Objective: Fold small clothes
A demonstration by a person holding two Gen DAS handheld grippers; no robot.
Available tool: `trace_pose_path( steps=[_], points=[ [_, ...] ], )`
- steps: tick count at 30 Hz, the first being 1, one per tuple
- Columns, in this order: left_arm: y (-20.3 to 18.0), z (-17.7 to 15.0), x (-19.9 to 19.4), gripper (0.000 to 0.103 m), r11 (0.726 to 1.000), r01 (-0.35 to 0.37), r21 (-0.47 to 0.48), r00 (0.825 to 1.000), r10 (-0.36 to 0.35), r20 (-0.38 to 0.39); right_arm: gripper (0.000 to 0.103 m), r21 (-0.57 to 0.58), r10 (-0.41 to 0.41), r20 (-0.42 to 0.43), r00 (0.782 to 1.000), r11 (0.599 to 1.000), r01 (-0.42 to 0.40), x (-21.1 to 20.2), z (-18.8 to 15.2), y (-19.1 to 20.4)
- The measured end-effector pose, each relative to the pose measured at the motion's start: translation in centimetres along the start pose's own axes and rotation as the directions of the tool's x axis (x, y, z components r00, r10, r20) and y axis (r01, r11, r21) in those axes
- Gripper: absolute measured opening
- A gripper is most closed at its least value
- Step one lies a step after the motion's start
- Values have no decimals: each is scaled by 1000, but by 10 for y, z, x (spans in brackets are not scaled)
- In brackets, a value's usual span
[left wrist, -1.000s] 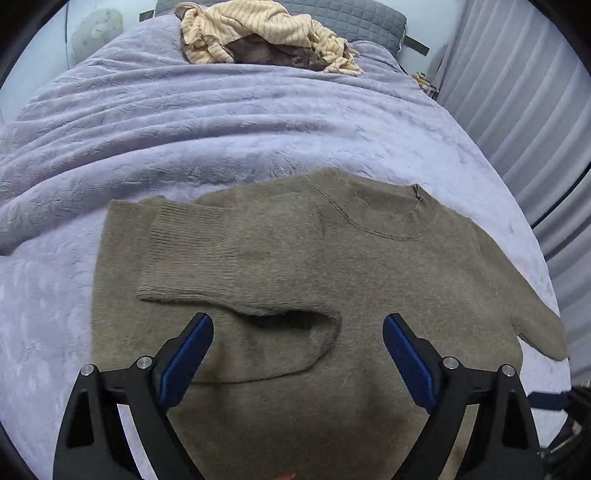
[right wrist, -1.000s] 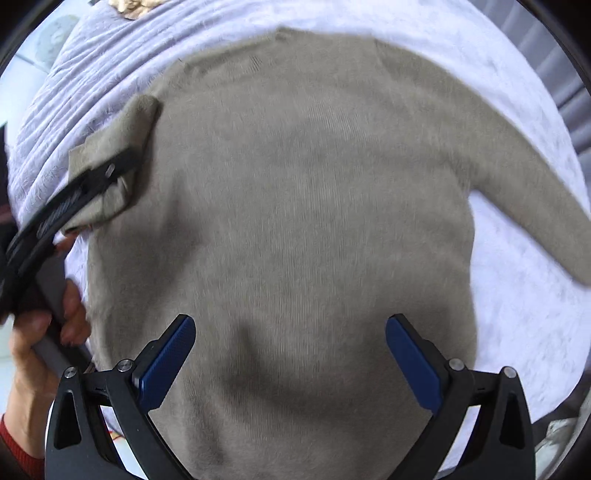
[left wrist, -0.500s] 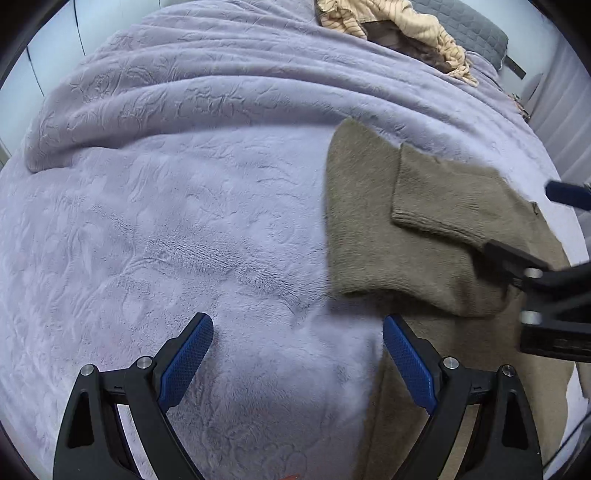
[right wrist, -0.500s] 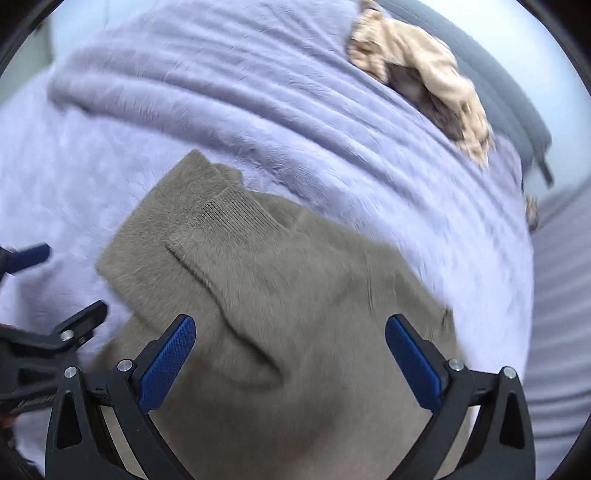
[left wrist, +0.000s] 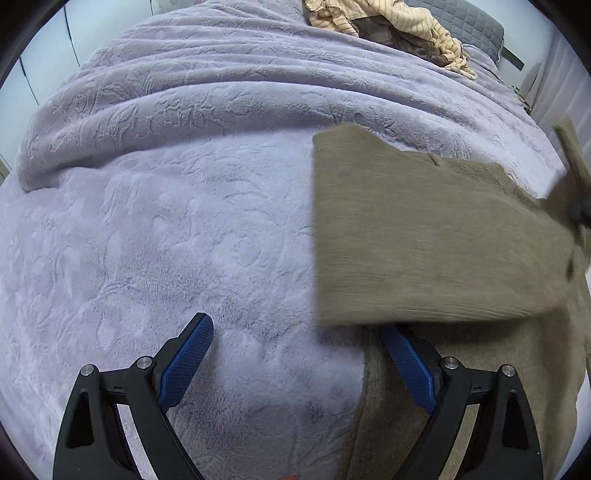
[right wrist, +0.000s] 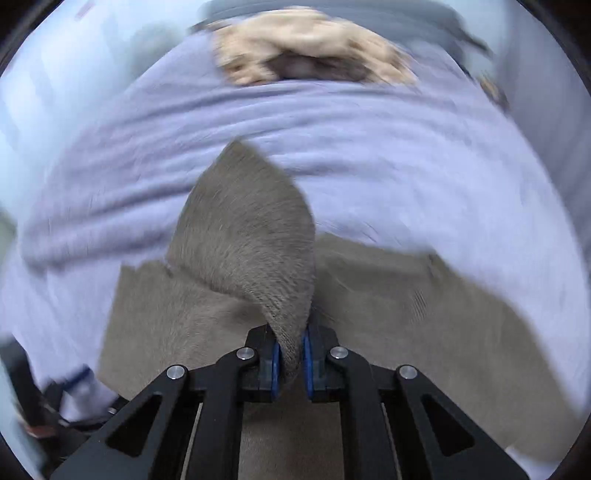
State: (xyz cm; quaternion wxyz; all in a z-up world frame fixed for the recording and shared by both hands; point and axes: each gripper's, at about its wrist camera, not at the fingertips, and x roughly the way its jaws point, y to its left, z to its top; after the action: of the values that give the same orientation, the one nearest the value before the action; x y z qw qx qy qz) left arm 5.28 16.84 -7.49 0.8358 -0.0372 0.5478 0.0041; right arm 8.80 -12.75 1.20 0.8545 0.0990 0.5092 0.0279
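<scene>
Sweater: the brown sweater (left wrist: 424, 236) lies on the purple blanket (left wrist: 184, 229). In the left wrist view it fills the side from 2 o'clock down to 5 o'clock.

Lifted part: in the right wrist view 1 flap of the sweater (right wrist: 255, 229) stands up in the middle and points to 12 o'clock. The rest lies flat under it. I cannot tell if the flap is a sleeve or an edge.

Right gripper: the right gripper (right wrist: 291, 363) has just snapped closed, and the knit is pinched between its 2 blue pads (right wrist: 275, 363).

Left gripper: the left gripper (left wrist: 295, 358) is wide open and holds nothing. Its right finger (left wrist: 406, 369) sits at the sweater's edge at 5 o'clock. Its left finger (left wrist: 186, 358) is over bare blanket at 7 o'clock.

Other clothes: a pile of striped cream clothes (left wrist: 391, 22) waits far off at 1 o'clock.

Step now: I think the right gripper is carrying the flap over to make a fold.

What could go wrong: the right view is blurry, so the hand looks fast. A fast pull could drag the whole sweater and bunch it up. The pinch looks small, so the knit could slip out. Nothing holds the flat part down, so the fold could land crooked.
</scene>
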Motion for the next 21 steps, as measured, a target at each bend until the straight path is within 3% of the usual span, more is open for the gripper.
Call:
trace_pose_path(
  steps=[2,4,6,7,9,11,14,16,17,19,21],
  points=[
    [-4,1,2,94,1000,-5,4,1000,5,-3,10,186,59,-23,998,981,-54,1,-11,-45],
    [-9,4,6,94,1000,-15,14,1000,15,-10,11,337,127,-64,990,936,-98,13,-33,-86],
    [-14,4,8,94,999,-31,25,999,31,-8,17,465,257,-72,964,863,-196,27,-55,-117],
    [-15,3,9,94,999,-39,27,999,39,-7,23,518,291,-77,954,829,-211,32,-65,-130],
    [-17,7,10,94,998,-51,23,999,51,-9,66,587,338,-38,940,769,-253,32,-79,-142],
    [-19,8,12,94,998,-62,20,998,63,-12,72,624,364,19,931,723,-296,30,-83,-148],
    [-24,11,13,94,995,-89,35,996,89,-8,71,636,319,-19,948,735,-235,32,-76,-146],
    [-23,9,10,94,994,-100,35,995,100,-2,41,622,263,-79,961,766,-159,32,-66,-142],
    [-22,9,10,94,994,-103,34,995,103,-1,11,591,221,-117,968,799,-111,31,-57,-137],
    [-23,9,10,94,994,-109,30,994,110,-1,12,534,216,-96,972,835,-132,21,-42,-130],
    [-22,11,11,94,994,-109,17,994,109,0,12,438,262,14,965,866,-242,0,-27,-123]
  ],
)
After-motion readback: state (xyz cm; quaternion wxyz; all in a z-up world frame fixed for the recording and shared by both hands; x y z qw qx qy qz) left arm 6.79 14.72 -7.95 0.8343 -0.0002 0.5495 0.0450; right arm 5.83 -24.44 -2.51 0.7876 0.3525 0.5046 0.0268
